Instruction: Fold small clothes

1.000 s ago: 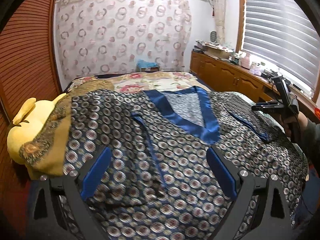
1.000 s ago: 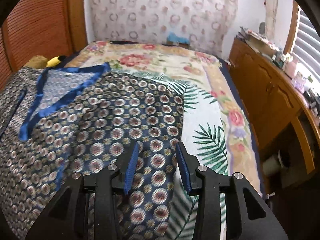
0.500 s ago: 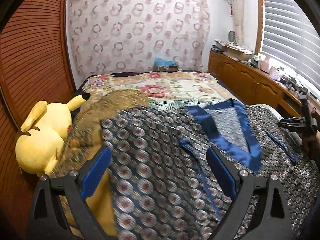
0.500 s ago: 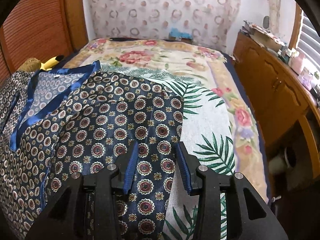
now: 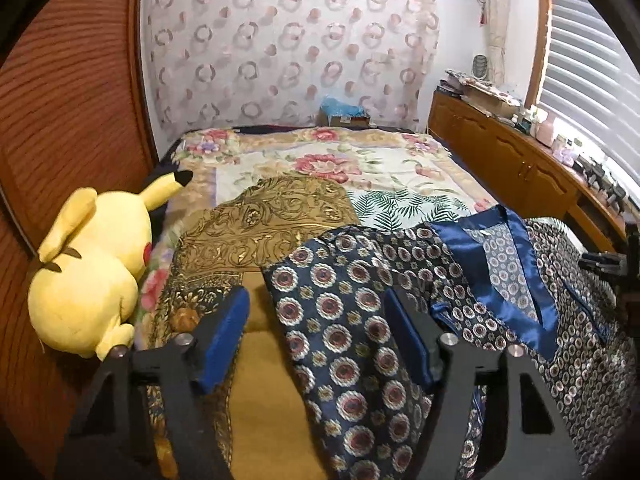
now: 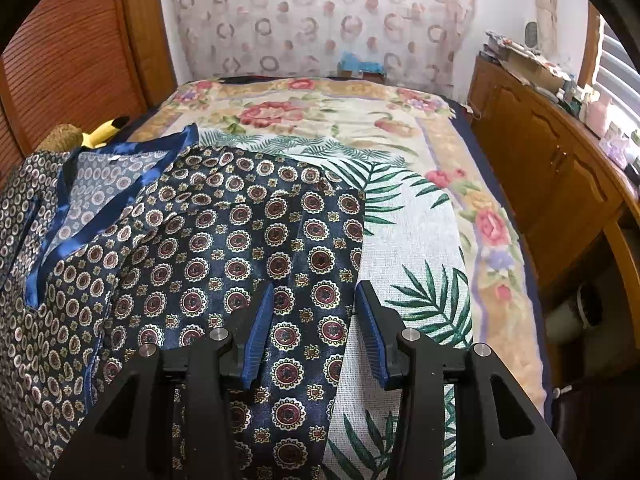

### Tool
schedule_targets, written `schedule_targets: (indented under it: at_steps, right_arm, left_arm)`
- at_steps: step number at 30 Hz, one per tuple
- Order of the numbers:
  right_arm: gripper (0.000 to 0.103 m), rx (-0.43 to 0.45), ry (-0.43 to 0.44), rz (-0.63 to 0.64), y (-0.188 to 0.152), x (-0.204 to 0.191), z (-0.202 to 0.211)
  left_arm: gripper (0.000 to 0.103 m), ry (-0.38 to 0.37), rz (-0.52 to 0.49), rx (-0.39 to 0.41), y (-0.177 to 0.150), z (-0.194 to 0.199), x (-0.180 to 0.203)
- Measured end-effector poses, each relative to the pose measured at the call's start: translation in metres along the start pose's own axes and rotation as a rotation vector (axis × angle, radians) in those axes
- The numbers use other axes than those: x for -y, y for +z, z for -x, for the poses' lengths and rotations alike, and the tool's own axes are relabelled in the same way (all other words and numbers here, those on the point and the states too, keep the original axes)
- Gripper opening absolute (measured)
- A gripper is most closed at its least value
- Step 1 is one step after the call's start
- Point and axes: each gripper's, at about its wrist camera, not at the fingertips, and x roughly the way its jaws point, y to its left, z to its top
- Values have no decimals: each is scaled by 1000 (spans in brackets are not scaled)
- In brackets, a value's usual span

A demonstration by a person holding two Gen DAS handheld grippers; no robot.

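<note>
A navy silk shirt with round medallion print and a blue satin collar lies spread flat on the bed; it also shows in the right wrist view. My left gripper is open, its jaws straddling the shirt's left sleeve edge, with nothing held. My right gripper is open, its jaws straddling the shirt's right sleeve edge, low over the cloth. The other gripper shows at the right edge of the left wrist view.
A gold patterned cloth lies under the shirt's left side. A yellow plush toy sits at the bed's left edge by the wooden wall. The floral bedspread extends beyond. A wooden cabinet runs along the right.
My left gripper has swung left from over the shirt's middle to its left sleeve, with jaws somewhat narrower. My right gripper has hardly moved.
</note>
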Motion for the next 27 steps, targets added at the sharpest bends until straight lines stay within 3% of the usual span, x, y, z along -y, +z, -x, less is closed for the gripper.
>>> schedule_targets:
  at_steps: [8, 23, 25, 27]
  right_arm:
    - [43, 0, 0, 0, 0, 0, 0]
    - [43, -2, -10, -11, 2, -2, -1]
    - [49, -14, 4, -13, 6, 1, -3]
    - [51, -35, 10, -11, 14, 6, -8]
  left_arm:
    - [64, -10, 72, -37, 4, -19, -14]
    - [61, -28, 76, -84, 1, -30, -17]
    - [57, -37, 70, -79, 1, -28, -15]
    - [45, -47, 65, -76, 2, -26, -13]
